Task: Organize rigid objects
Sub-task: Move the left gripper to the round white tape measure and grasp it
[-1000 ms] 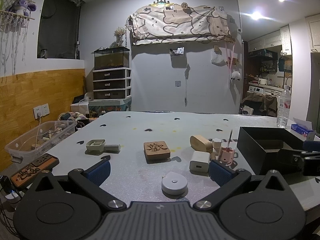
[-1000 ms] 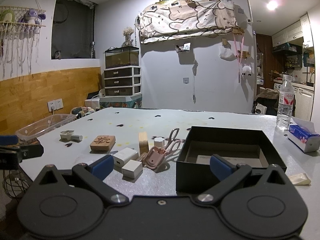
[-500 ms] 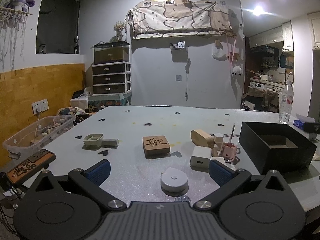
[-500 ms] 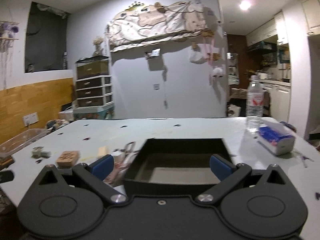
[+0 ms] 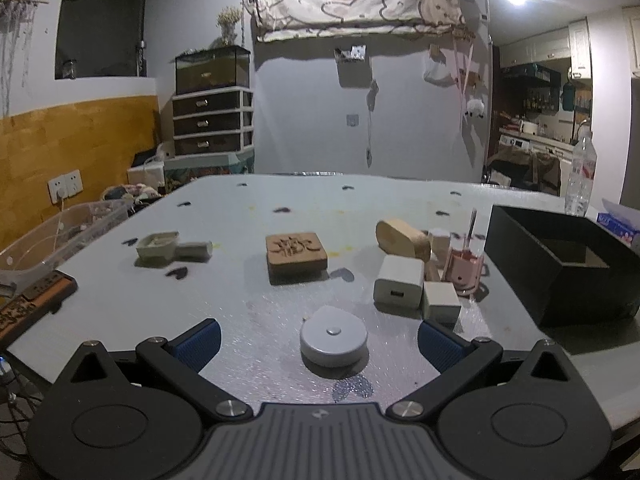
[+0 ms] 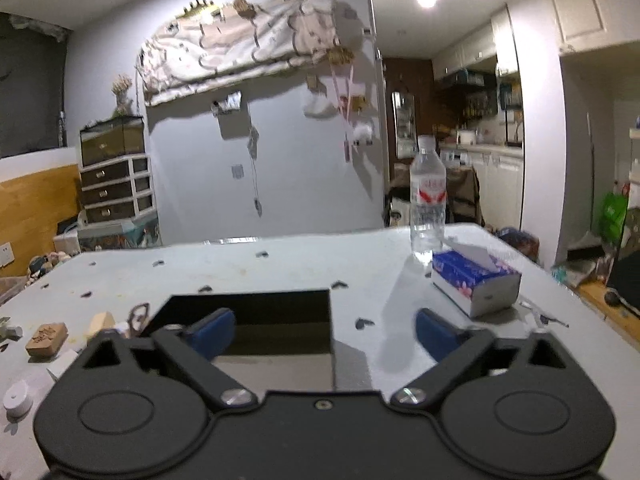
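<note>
My left gripper (image 5: 319, 340) is open and empty, with a round white puck (image 5: 333, 335) lying between its fingers. Beyond it lie a carved wooden block (image 5: 296, 255), a white charger (image 5: 398, 287), a small white cube (image 5: 441, 307), an oval wooden piece (image 5: 403, 237), a pink holder (image 5: 464, 271) and a grey dish (image 5: 157, 245). The black box (image 5: 560, 265) stands at the right. My right gripper (image 6: 324, 334) is open and empty above the black box (image 6: 256, 308). The carved block (image 6: 46, 338) and the puck (image 6: 18, 398) show at its left.
A water bottle (image 6: 427, 200) and a blue tissue box (image 6: 476, 280) stand right of the black box. A clear plastic bin (image 5: 48, 236) and a wooden power strip (image 5: 32, 300) sit off the table's left edge.
My right gripper has swung right, from facing the object cluster to over the black box, towards the bottle and tissue box. My left gripper has moved slightly closer to the puck.
</note>
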Demonstrator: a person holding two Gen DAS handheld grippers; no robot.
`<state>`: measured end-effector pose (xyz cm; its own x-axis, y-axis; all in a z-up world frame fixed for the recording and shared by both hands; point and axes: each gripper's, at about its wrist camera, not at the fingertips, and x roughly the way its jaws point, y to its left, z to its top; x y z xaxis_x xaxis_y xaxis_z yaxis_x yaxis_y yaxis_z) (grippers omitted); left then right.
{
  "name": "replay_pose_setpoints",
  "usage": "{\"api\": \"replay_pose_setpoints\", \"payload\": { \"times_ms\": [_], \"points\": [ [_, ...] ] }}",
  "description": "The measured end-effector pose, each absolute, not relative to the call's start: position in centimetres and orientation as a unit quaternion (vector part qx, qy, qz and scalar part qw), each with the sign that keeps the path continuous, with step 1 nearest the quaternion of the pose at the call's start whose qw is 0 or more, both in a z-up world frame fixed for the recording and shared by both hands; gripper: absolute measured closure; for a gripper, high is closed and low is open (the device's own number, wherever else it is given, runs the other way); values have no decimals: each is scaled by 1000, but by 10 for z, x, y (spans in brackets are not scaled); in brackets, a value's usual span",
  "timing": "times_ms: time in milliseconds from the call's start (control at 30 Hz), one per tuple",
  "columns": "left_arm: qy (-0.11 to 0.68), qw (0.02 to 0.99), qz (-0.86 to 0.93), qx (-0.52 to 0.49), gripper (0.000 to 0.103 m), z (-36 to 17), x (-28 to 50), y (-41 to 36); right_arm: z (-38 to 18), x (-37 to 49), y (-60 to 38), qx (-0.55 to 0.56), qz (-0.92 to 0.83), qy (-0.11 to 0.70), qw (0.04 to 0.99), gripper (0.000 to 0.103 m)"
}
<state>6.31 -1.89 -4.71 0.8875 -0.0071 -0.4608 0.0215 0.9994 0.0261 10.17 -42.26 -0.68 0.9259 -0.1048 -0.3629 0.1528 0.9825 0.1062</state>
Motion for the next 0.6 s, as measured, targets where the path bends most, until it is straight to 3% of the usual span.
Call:
{"api": "replay_pose_setpoints", "payload": {
  "times_ms": [167, 300, 400, 600],
  "points": [
    [259, 966, -14, 13, 0, -59, 81, -23, -20, 118, -432, 75, -76, 215, 971, 27],
    [274, 961, -17, 14, 0, -69, 94, -25, -30, 130, -438, 85, -46, 238, 966, 50],
    [283, 959, -23, 14, 0, -77, 104, -26, -35, 138, -441, 105, -34, 256, 960, 59],
    [286, 958, -21, -12, 1, -87, 119, -20, -41, 149, -436, 92, -29, 277, 956, 60]
  ]
}}
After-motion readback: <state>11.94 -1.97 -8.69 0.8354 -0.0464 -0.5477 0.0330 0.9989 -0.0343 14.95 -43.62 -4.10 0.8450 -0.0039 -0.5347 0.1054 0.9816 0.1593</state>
